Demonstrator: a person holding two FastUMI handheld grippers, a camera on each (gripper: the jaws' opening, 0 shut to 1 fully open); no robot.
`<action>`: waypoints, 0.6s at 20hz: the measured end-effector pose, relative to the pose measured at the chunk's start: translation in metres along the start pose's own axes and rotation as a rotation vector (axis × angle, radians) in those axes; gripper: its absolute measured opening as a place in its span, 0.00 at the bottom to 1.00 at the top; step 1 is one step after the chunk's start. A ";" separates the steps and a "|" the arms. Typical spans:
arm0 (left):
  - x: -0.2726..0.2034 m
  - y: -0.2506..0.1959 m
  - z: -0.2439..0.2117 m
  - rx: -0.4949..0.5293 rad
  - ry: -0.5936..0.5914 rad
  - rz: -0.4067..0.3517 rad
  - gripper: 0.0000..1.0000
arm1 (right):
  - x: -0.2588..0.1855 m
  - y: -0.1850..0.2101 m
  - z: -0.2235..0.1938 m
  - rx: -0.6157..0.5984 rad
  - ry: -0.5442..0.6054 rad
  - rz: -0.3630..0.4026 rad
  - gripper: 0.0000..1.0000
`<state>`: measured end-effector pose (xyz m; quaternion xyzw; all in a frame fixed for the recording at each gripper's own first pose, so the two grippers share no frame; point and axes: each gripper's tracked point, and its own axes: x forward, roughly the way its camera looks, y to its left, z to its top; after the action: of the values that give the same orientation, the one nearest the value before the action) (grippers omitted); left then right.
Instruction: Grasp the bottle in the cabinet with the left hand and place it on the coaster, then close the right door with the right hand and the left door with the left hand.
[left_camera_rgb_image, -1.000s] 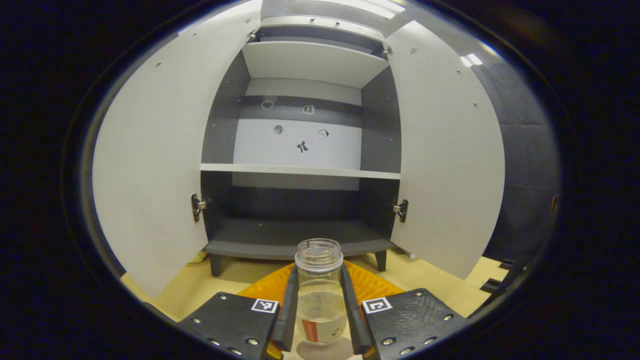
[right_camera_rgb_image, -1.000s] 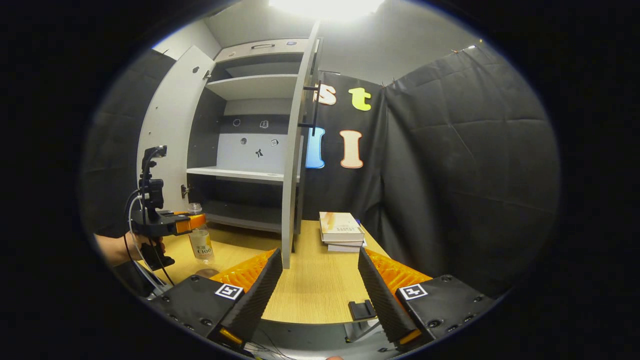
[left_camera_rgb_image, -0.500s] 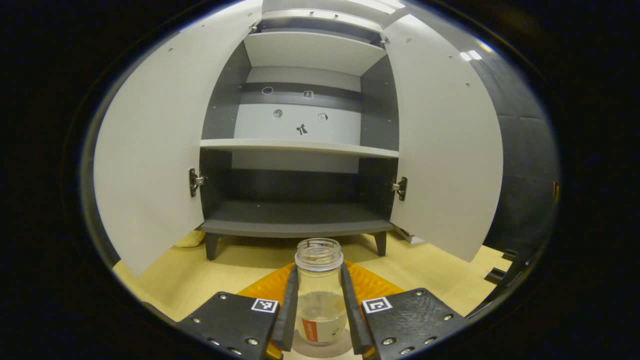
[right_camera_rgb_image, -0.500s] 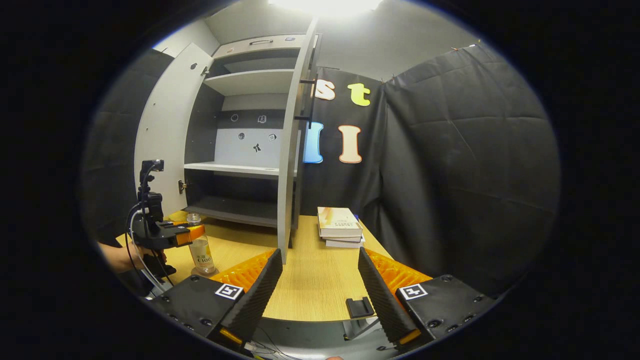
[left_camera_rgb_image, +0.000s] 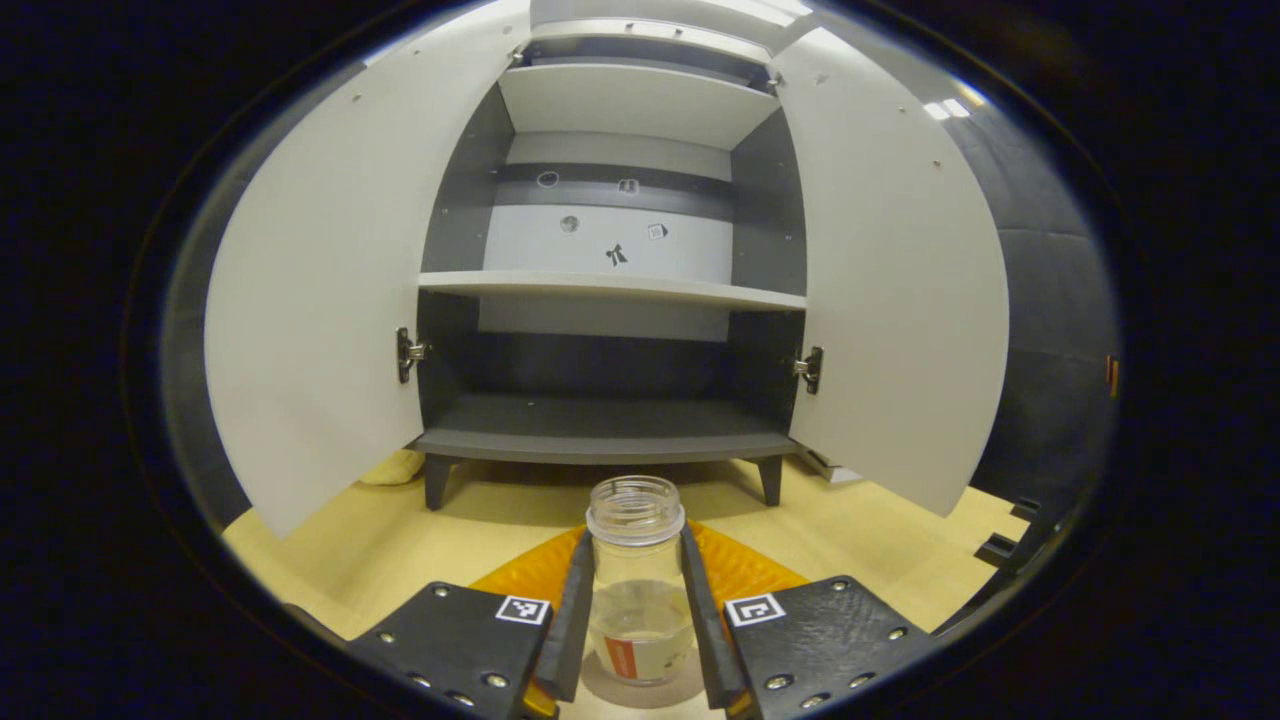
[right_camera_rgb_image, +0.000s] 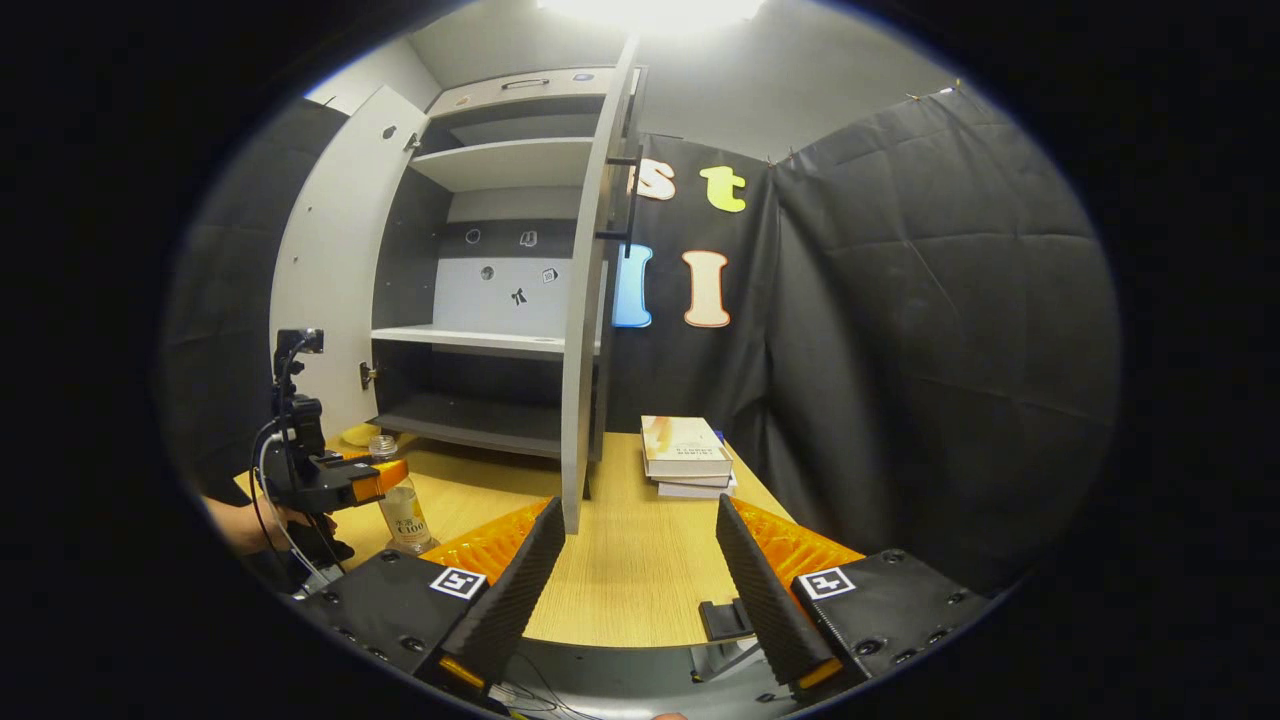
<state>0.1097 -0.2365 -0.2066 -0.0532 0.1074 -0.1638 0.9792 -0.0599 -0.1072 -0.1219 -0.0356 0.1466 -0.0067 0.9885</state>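
Clear bottle (left_camera_rgb_image: 637, 585) is out of the cabinet (left_camera_rgb_image: 610, 300), left tool (left_camera_rgb_image: 633, 640) clamped on it over the coaster (left_camera_rgb_image: 640, 692); right tool (right_camera_rgb_image: 632, 575) apart, both doors (left_camera_rgb_image: 895, 280) still open.

We see a pale wooden table (right_camera_rgb_image: 620, 570), on it the open cabinet (left_camera_rgb_image: 600, 440) on short legs, a stack of books (right_camera_rgb_image: 686, 458), the bottle (left_camera_rgb_image: 637, 590) on a coaster (left_camera_rgb_image: 640, 692).

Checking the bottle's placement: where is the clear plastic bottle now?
In the left gripper view, the clear plastic bottle stands between the left gripper fingers, before the open grey cabinet.
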 end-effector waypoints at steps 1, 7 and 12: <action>0.000 -0.001 0.002 -0.002 0.000 -0.001 0.51 | 0.001 0.000 0.002 0.002 -0.004 -0.001 0.96; -0.006 -0.006 0.014 -0.007 0.001 -0.006 0.81 | 0.004 -0.002 0.014 0.033 -0.028 0.000 0.96; -0.028 -0.015 0.049 -0.002 -0.016 -0.007 0.92 | 0.010 -0.004 0.035 0.064 -0.056 0.013 0.97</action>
<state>0.0907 -0.2379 -0.1514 -0.0557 0.0995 -0.1667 0.9794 -0.0407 -0.1086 -0.0910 -0.0033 0.1188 -0.0040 0.9929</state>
